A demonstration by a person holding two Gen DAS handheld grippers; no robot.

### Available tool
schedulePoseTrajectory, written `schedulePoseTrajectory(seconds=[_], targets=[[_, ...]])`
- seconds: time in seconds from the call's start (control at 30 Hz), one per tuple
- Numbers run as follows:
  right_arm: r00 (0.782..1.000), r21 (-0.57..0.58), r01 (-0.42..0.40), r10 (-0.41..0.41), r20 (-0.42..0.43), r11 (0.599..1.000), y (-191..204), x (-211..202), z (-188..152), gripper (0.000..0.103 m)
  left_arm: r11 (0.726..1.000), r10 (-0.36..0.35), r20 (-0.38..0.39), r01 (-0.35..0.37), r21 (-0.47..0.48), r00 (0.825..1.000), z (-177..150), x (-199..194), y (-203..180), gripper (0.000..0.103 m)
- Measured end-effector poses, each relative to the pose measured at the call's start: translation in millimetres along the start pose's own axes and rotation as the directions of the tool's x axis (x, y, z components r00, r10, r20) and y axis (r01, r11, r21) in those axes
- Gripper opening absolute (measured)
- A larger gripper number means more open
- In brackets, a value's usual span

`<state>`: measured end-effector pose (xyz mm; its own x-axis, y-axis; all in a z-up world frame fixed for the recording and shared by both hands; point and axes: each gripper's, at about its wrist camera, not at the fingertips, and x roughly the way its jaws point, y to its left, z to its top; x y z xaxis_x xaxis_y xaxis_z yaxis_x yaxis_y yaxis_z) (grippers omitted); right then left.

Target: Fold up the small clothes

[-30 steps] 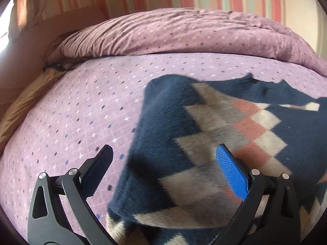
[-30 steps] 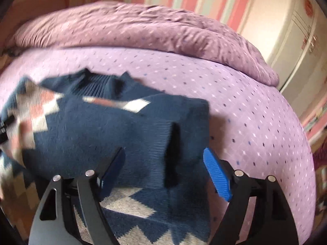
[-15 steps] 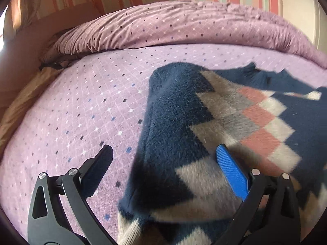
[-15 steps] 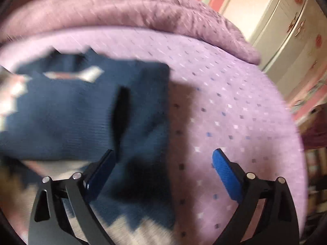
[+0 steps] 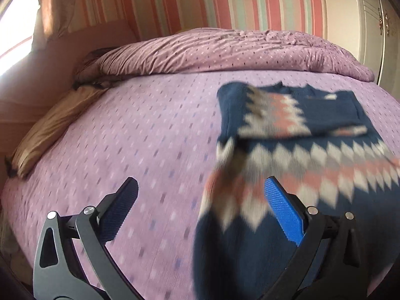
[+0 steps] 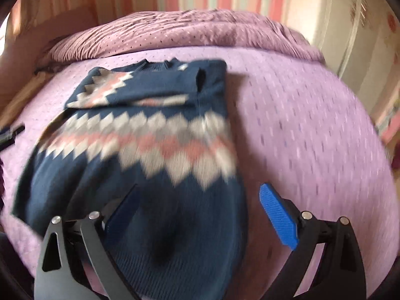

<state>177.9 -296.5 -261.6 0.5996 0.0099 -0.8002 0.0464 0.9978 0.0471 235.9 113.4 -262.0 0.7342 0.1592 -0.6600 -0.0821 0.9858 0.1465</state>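
The sweater (image 6: 140, 135) lies flat on the bed (image 6: 312, 125), navy with a band of white, grey and pink diamonds across the chest. Both sleeves are folded in across the upper body: the patterned one (image 6: 100, 87) from the left, the plain navy one (image 6: 175, 85) over it, cuff near the right shoulder. The collar points to the far edge, the hem to the near edge, where the knit is blurred. The left side of the body looks lifted or rumpled in the left wrist view, but the blur hides how

The right gripper (image 6: 197, 210) is spread wide with nothing between its fingers, above the hem at the sweater's right edge. The left gripper (image 5: 200, 207) is likewise wide apart and empty, straddling the sweater's left edge (image 5: 212, 200)

A bunched duvet (image 5: 225, 50) runs along the far edge, a tan pillow (image 5: 55, 127) at the far left corner
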Motion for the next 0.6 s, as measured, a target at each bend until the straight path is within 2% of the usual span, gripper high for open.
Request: schedulePoseTrajectory(seconds=[0.13, 0.2, 0.3, 0.33, 0.4, 0.6], targets=[[1.0, 0.132, -0.022, 0.024, -0.017, 0.991, -20.7, -21.5, -48.5, 0.095, 0.999, -0.028, -0.023, 0.027, -0.036, 0.999, -48.3, -40.5, 17.8, 0.1], [0.999, 0.169, -0.028, 0.03, -0.014, 0.985, -26.3, -28.0, -67.7, 0.095, 0.995, -0.061, 0.0, 0.061, -0.08, 0.998, -67.3, -60.5, 24.5, 0.1], [1.0, 0.182, -0.025, 0.025, 0.004, 0.983, -26.9, -42.8, -91.6, 0.095, 0.993, -0.083, 0.044, 0.086, -0.084, 0.996, -87.3, -85.9, 29.0, 0.1], [1.0, 0.178, -0.024, 0.022, 0.013, 0.984, -25.4, -48.0, -97.1, 0.095, 0.996, -0.064, 0.081, 0.069, -0.058, 0.995, -94.5, -97.4, 27.4, 0.1], [0.999, 0.152, -0.028, 0.021, 0.044, 0.988, -19.5, -60.5, -107.8, 0.095, 0.997, -0.073, 0.111, 0.076, -0.025, 0.991, -103.7, -110.5, 24.1, 0.1], [0.998, 0.141, -0.013, 0.004, 0.064, 0.99, -17.6, -67.1, -125.5, 0.097, 0.994, -0.09, 0.042, 0.093, -0.065, 0.995, -119.0, -108.0, 29.0, 0.1]])
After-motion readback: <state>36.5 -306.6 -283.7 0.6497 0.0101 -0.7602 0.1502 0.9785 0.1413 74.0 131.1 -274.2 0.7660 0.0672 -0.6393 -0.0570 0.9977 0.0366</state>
